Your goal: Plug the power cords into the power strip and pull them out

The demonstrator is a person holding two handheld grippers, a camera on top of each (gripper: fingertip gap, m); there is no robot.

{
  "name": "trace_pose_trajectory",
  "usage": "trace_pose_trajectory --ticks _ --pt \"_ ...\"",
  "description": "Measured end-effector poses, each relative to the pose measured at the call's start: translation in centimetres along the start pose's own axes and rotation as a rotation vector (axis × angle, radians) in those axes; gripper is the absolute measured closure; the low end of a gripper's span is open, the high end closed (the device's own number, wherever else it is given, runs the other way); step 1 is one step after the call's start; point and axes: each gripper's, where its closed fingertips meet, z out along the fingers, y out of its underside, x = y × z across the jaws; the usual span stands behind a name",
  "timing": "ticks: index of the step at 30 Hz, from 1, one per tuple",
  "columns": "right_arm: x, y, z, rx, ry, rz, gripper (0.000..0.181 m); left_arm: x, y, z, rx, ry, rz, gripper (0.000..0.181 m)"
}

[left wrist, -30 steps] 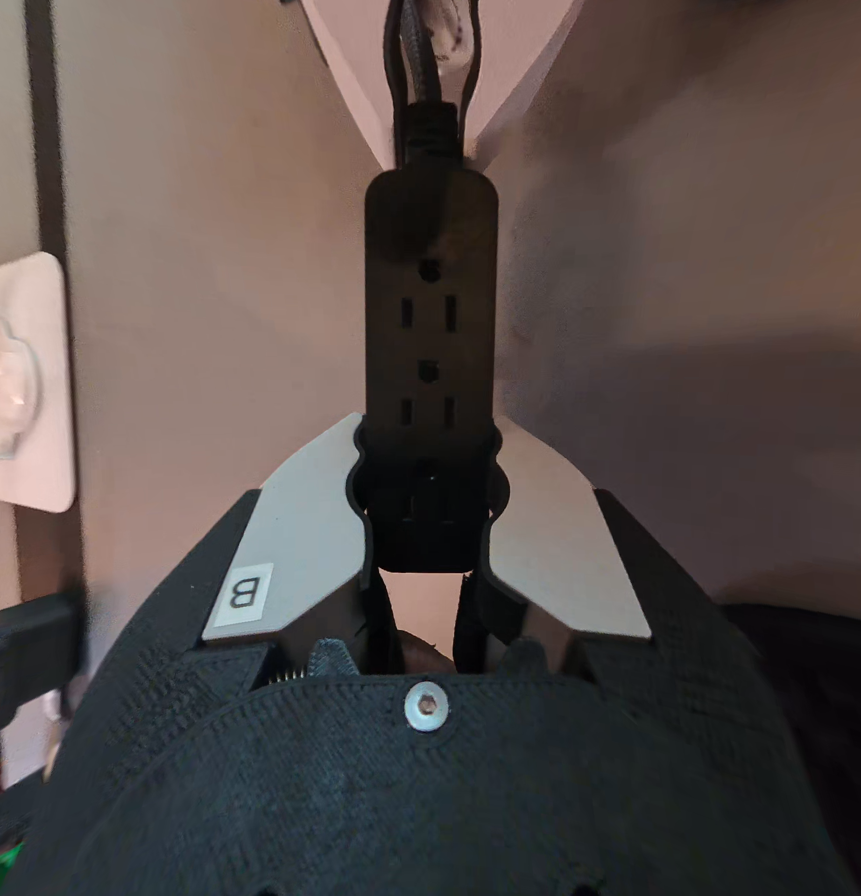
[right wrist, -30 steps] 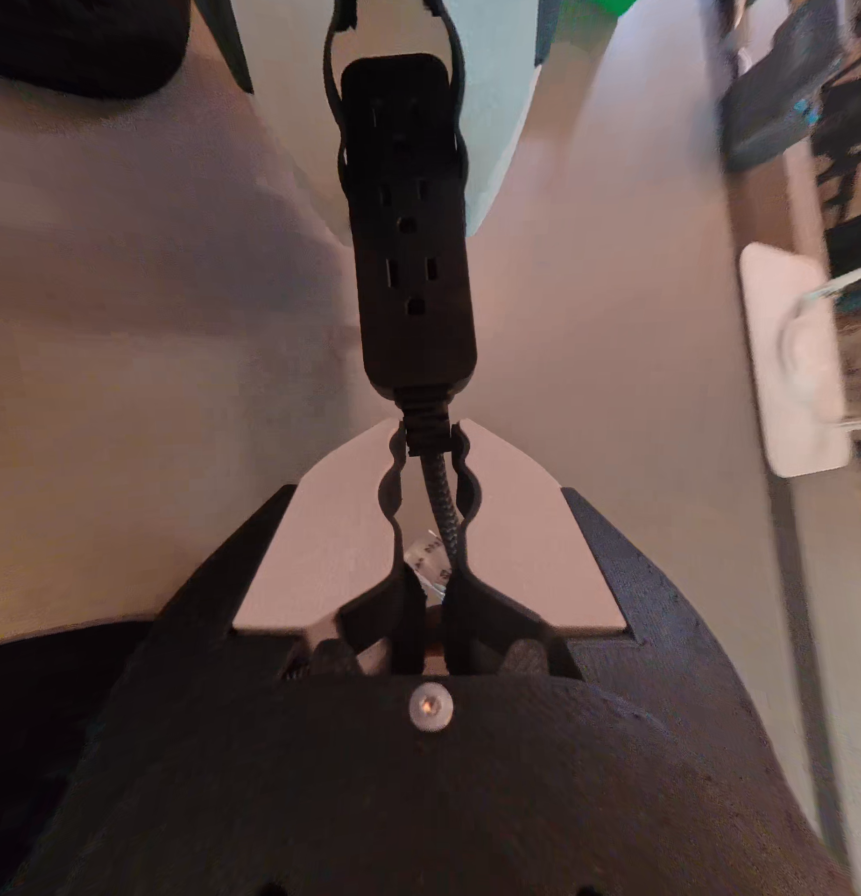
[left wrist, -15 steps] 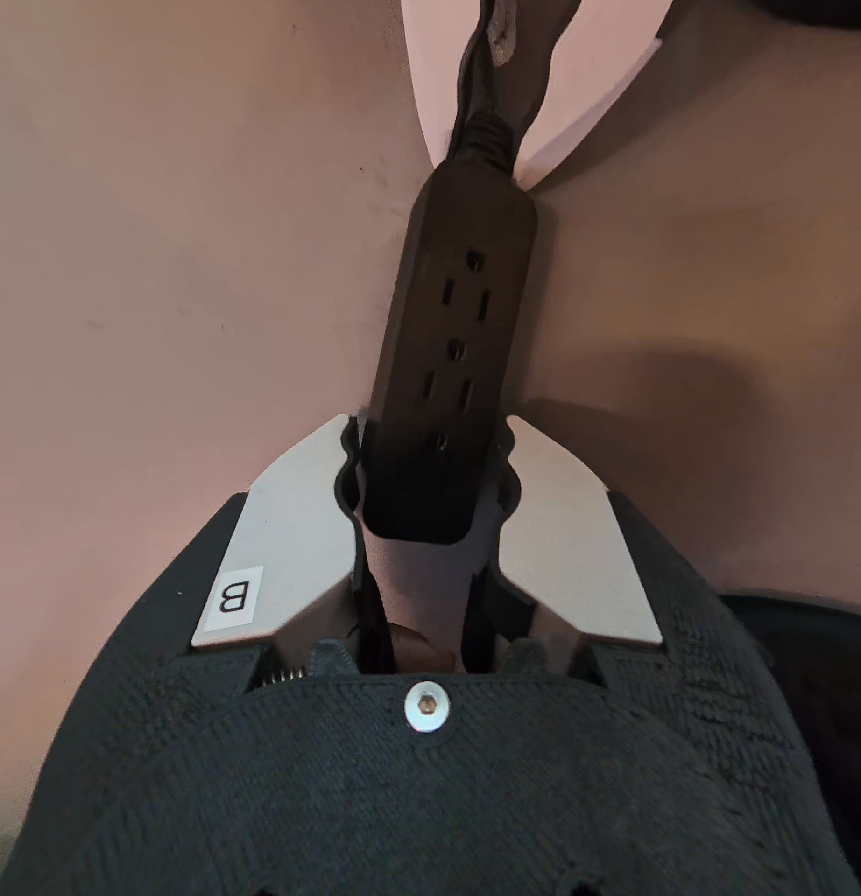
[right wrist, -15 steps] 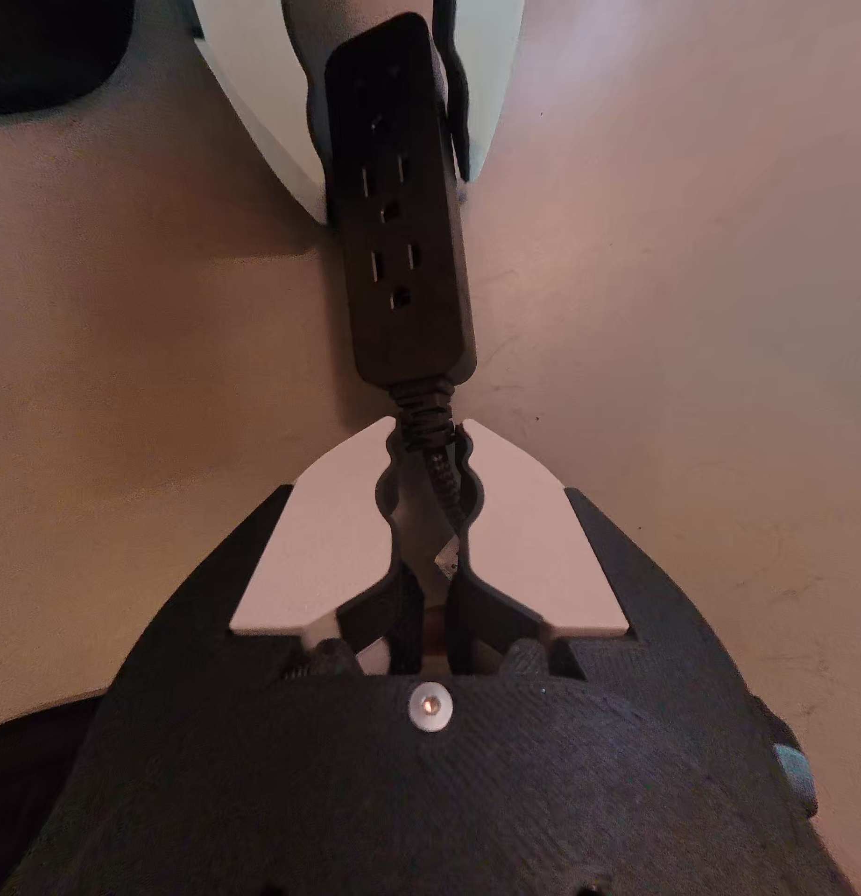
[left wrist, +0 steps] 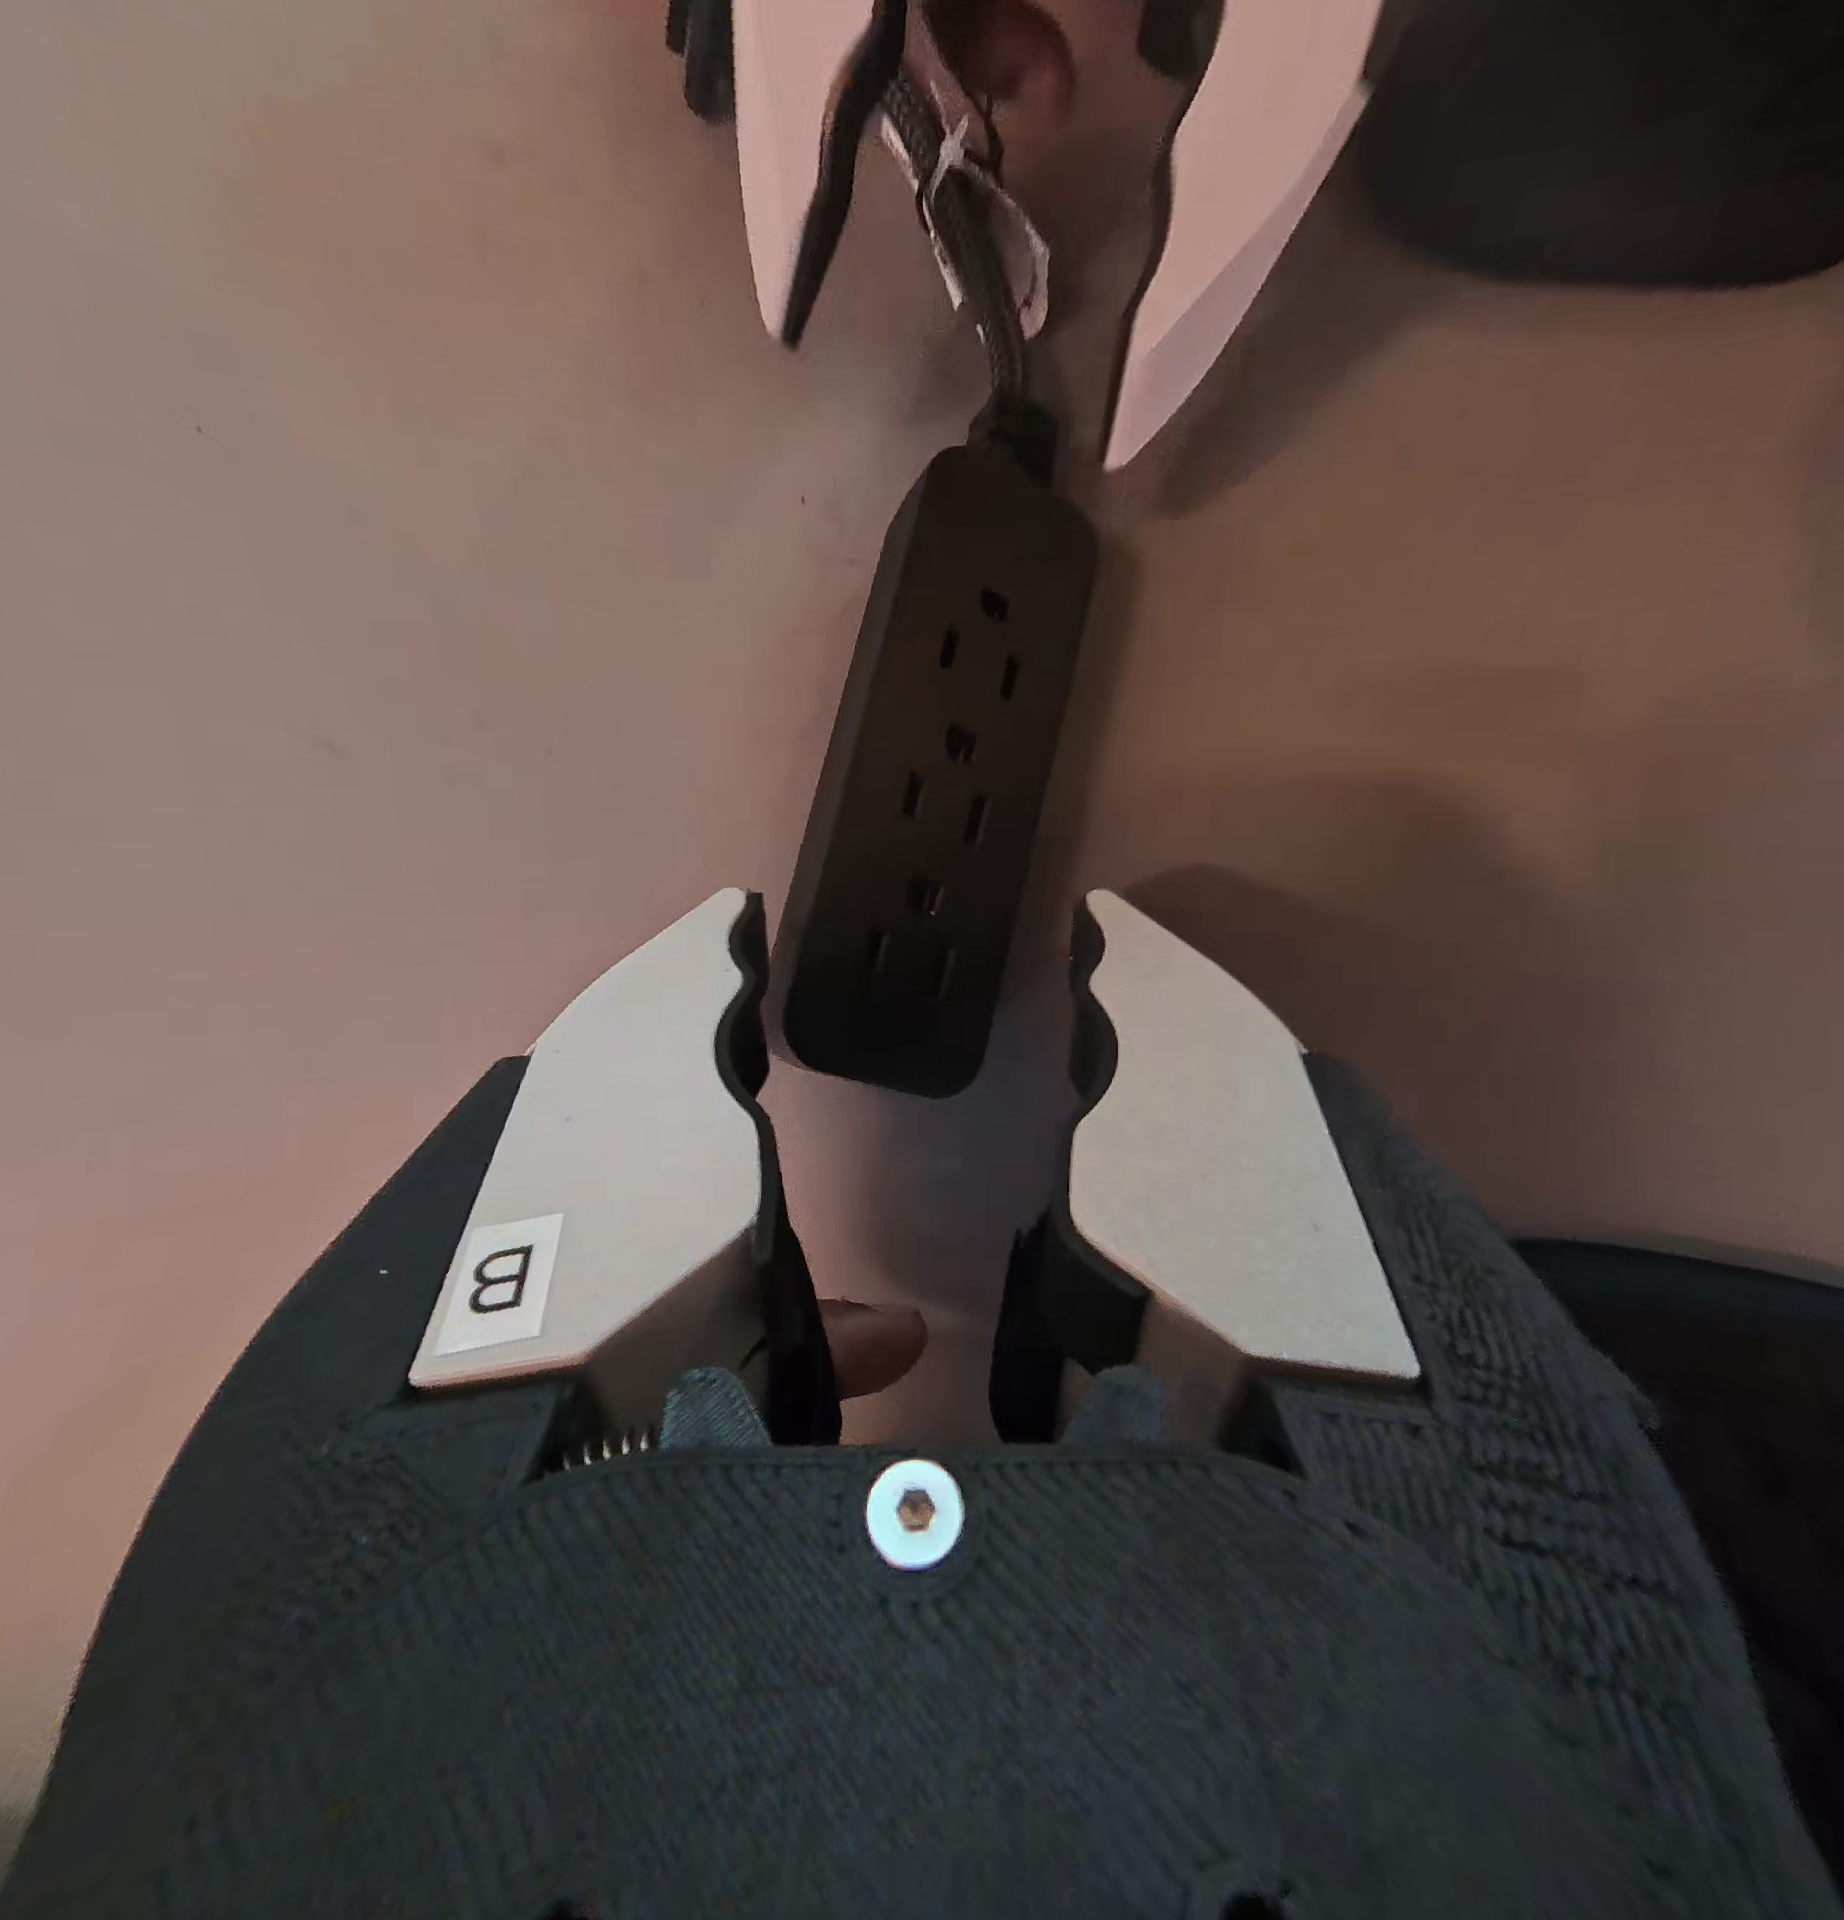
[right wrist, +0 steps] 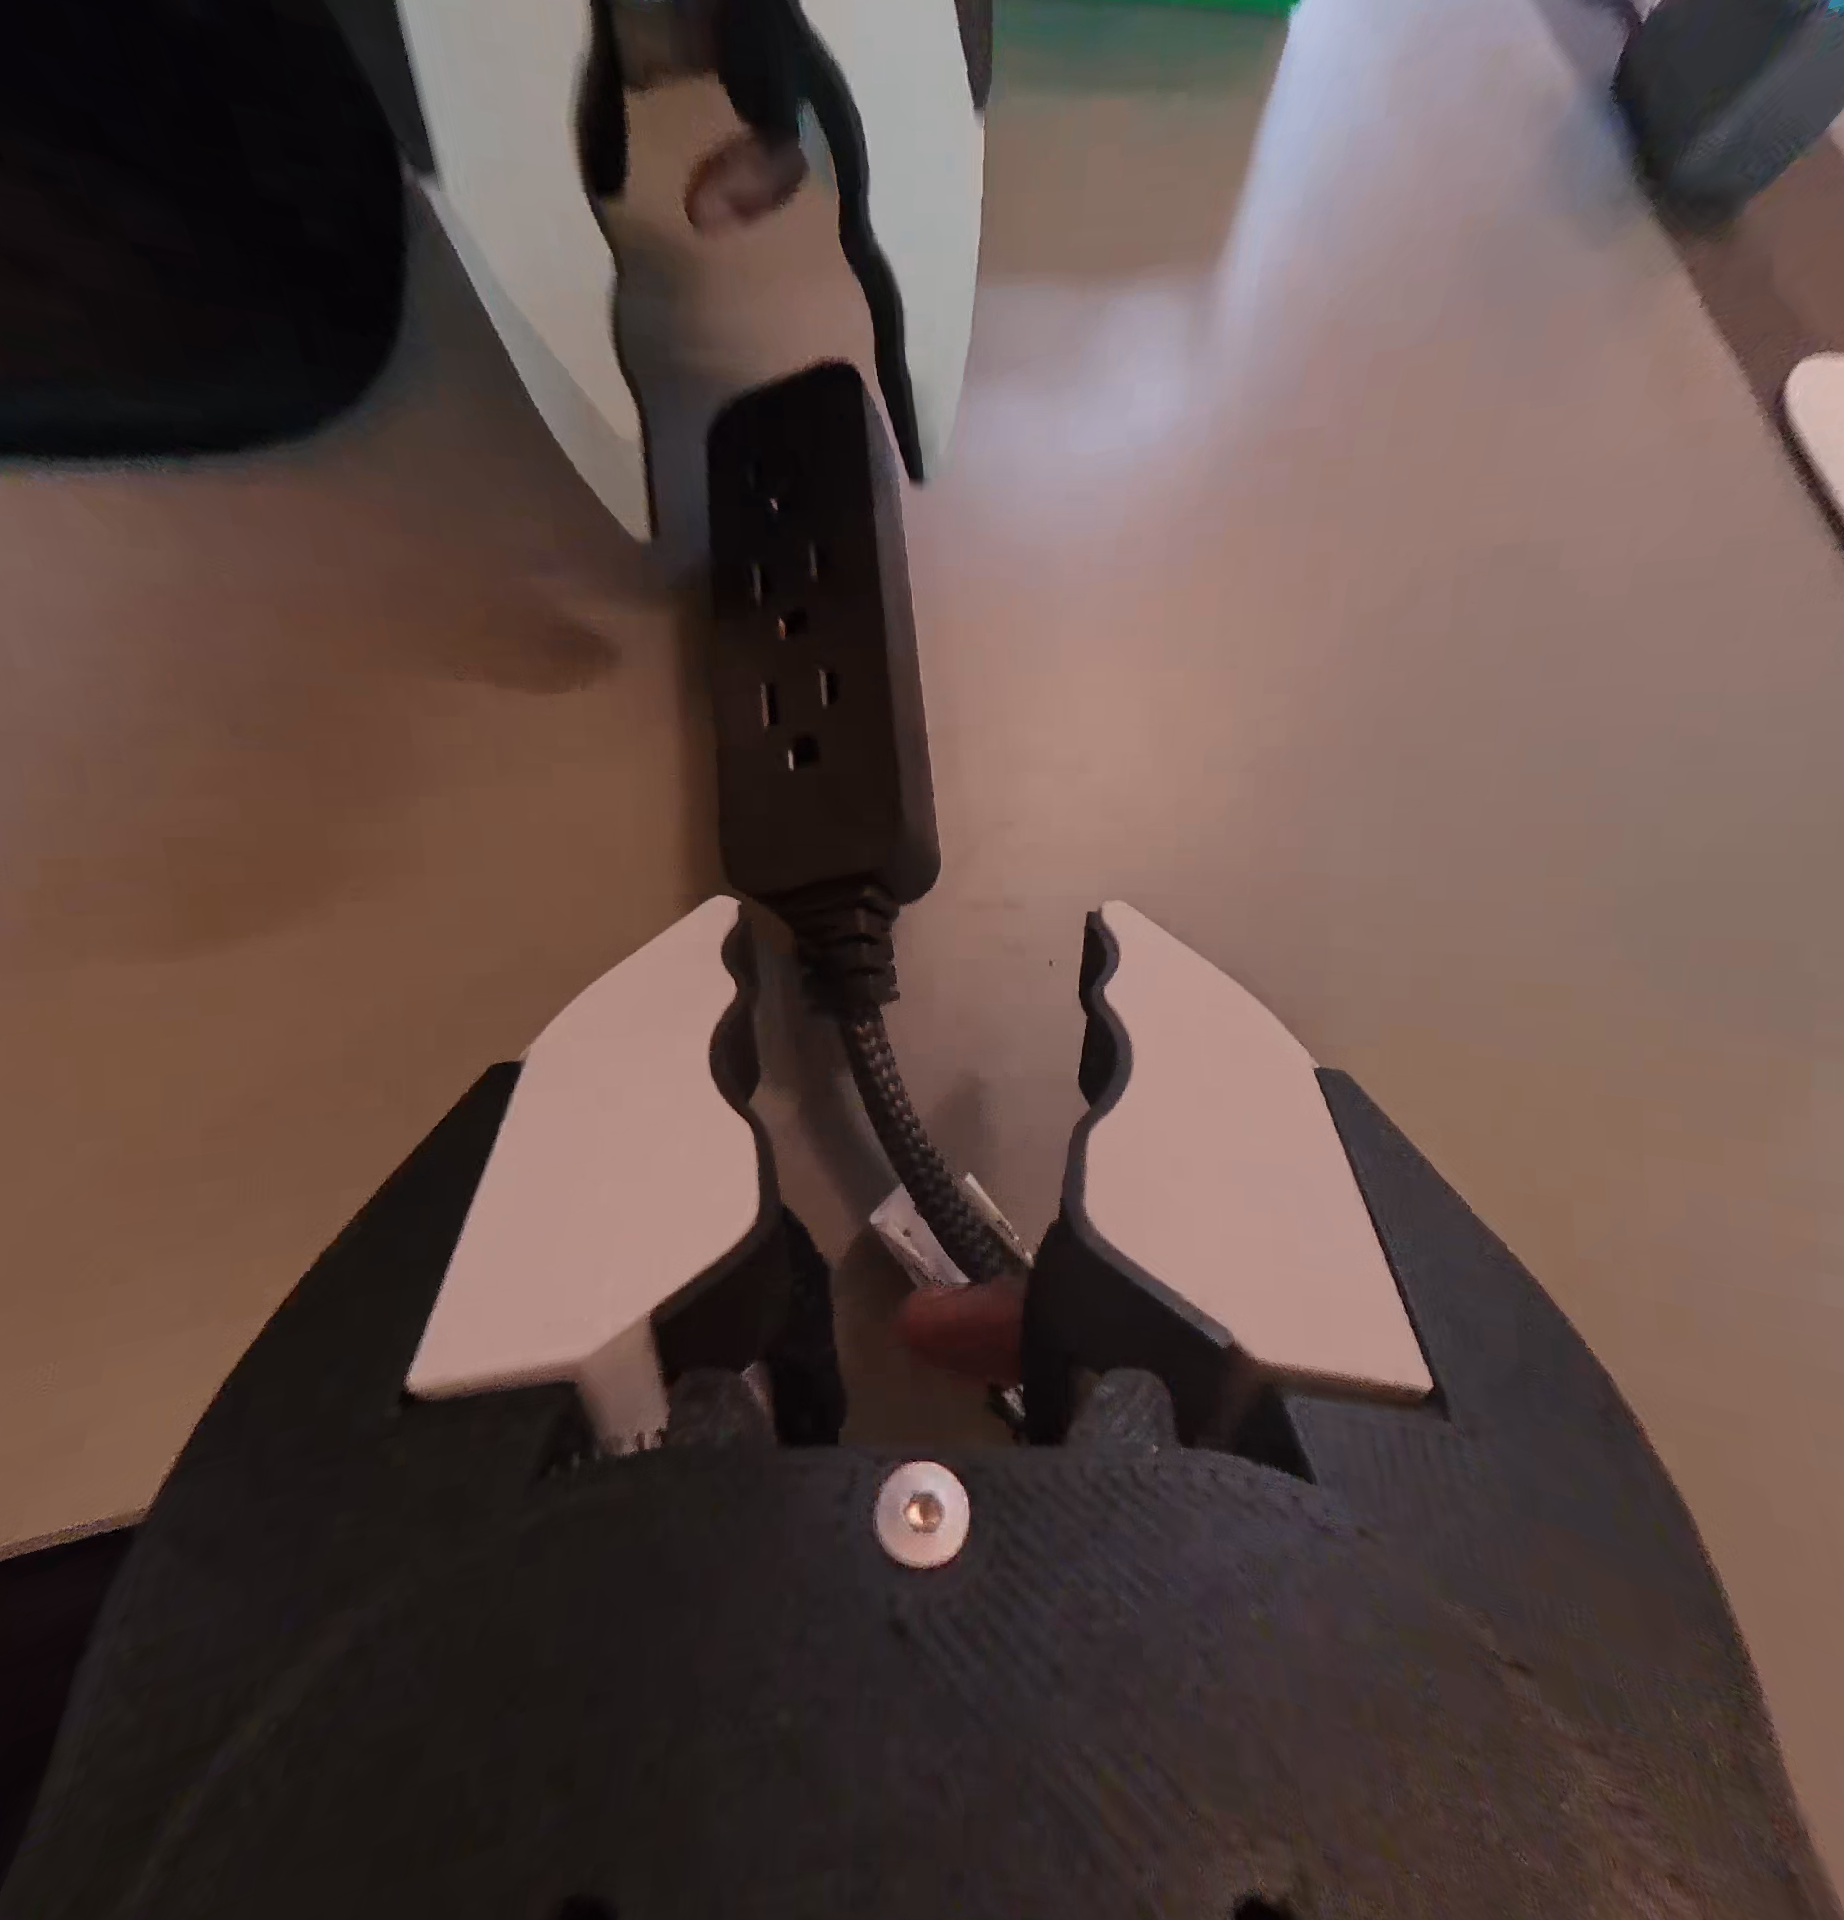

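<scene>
A black power strip (left wrist: 949,790) with three empty outlets lies flat on the beige table (left wrist: 326,623). My left gripper (left wrist: 918,925) is open; the strip's free end sits between its fingertips, not clamped. In the right wrist view the same power strip (right wrist: 814,644) lies ahead, and its braided black cord (right wrist: 897,1101) with a white tag runs back between the fingers. My right gripper (right wrist: 913,925) is open around the cord. Each gripper faces the other across the strip: the right one shows in the left wrist view (left wrist: 959,332), the left one in the right wrist view (right wrist: 783,468).
A dark rounded object (left wrist: 1624,135) sits at the top right of the left wrist view and shows at the top left of the right wrist view (right wrist: 170,229). A white pad (right wrist: 1832,457) and a dark block (right wrist: 1749,94) lie at the right edge. Spacing between my two grippers at the tips: around 9 cm. The left tips stand about 35 cm off the dark block (right wrist: 1749,94).
Both grippers have opened: the left let go of the strip's end, the right let go of the cord. Both have drawn back a little and the strip now lies on the table.
</scene>
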Motion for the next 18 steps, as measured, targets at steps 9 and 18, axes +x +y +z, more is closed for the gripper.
trace_pose_trajectory --ticks 9,18 --pt "-1.4 -1.6 2.2 0.028 0.032 -0.095 0.165 0.8 0.5 0.8 -0.035 0.082 -0.155 0.137" --pt "-1.1 -1.2 2.7 0.017 0.001 0.024 0.172 -0.1 -1.8 -0.8 0.145 0.044 -0.093 0.152"
